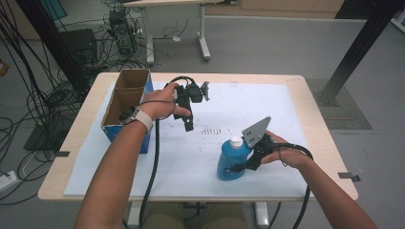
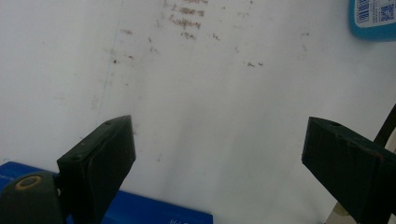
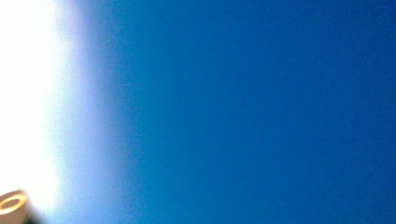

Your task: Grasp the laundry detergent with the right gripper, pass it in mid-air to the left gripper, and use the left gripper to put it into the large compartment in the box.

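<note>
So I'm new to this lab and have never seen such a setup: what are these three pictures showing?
A person sits at a table covered with white paper and holds a handheld two-jaw gripper in each hand. The high view looks down from above the person. The other two pictures come from cameras riding on the grippers.

The left gripper hangs open over the paper with nothing between its jaws, beside an open cardboard box with blue sides.

The right gripper is closed on a blue bottle with a white cap, which stands upright on the paper. Its camera is so close to the bottle that its picture is mostly a blue blur.

The brown marks are stains on the paper.
</note>
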`<state>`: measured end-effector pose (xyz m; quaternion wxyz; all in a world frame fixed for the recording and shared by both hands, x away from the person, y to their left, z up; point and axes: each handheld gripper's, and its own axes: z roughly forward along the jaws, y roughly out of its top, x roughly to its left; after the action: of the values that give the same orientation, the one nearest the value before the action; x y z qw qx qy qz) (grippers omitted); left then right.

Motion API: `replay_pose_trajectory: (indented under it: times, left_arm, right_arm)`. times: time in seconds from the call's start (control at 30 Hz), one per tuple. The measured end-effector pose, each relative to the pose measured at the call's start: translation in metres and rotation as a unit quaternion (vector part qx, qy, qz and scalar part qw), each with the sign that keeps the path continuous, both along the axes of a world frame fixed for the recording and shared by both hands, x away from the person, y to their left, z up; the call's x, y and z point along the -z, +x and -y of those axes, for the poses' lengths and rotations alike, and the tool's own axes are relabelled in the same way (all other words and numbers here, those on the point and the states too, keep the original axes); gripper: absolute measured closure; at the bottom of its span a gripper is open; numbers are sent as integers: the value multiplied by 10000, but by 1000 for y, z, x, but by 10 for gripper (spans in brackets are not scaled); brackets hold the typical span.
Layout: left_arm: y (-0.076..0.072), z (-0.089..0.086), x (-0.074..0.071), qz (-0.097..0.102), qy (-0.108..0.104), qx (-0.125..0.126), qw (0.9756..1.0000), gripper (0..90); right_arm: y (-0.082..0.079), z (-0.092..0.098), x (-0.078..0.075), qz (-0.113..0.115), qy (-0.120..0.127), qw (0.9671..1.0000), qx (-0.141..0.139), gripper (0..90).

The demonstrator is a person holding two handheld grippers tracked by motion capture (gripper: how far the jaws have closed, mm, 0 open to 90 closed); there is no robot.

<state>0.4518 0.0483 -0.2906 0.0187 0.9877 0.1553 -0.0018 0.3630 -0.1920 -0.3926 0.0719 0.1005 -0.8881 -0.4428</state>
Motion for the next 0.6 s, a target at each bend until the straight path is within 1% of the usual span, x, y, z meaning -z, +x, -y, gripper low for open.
replay_pose_trajectory:
  times: [0.6]
  left_arm:
    - [1, 0, 0, 6, -3, 4, 10000, 100]
  right_arm:
    - [1, 0, 0, -12, 3, 10000, -3, 431]
